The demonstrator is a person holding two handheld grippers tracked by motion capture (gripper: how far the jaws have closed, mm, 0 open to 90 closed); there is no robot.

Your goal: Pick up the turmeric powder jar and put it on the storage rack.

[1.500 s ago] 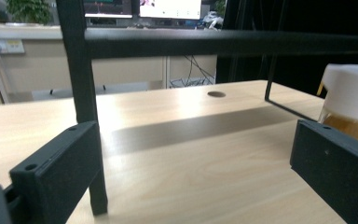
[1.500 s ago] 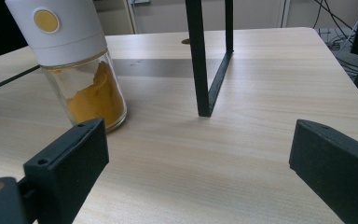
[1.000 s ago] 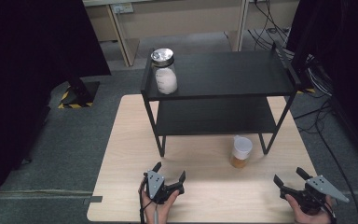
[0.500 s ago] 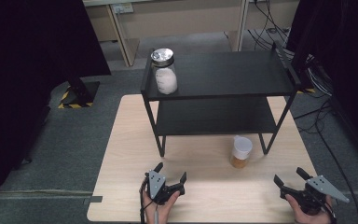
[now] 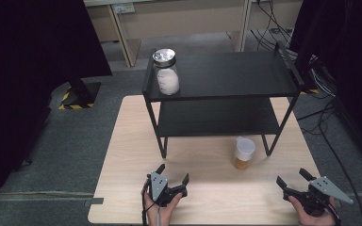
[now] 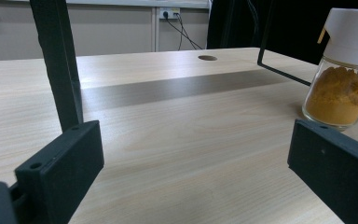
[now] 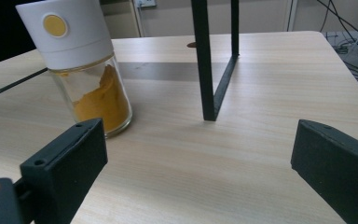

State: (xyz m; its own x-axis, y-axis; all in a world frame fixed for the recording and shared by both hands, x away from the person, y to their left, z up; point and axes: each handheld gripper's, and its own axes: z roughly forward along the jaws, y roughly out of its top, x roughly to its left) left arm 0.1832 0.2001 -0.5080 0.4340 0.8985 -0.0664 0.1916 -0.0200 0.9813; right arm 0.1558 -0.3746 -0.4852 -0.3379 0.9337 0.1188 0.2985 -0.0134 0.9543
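A glass spice jar (image 5: 243,153) with orange powder and a white cap stands on the wooden table (image 5: 127,141), just in front of a black two-tier shelf (image 5: 226,75). The same jar (image 6: 344,70) shows at the right in the left gripper view, and the jar (image 7: 81,65) is at the left in the right gripper view. A second jar (image 5: 166,73) with white contents and a metal lid stands on the shelf's top left corner. My left gripper (image 5: 172,176) is open near the table's front edge. My right gripper (image 5: 293,178) is open at the front right. Both hold nothing.
The shelf's black legs (image 6: 56,65) (image 7: 204,60) stand between the grippers and the table's far side. A small round hole (image 6: 207,58) is in the tabletop. Cables (image 5: 325,80) lie on the floor at the right.
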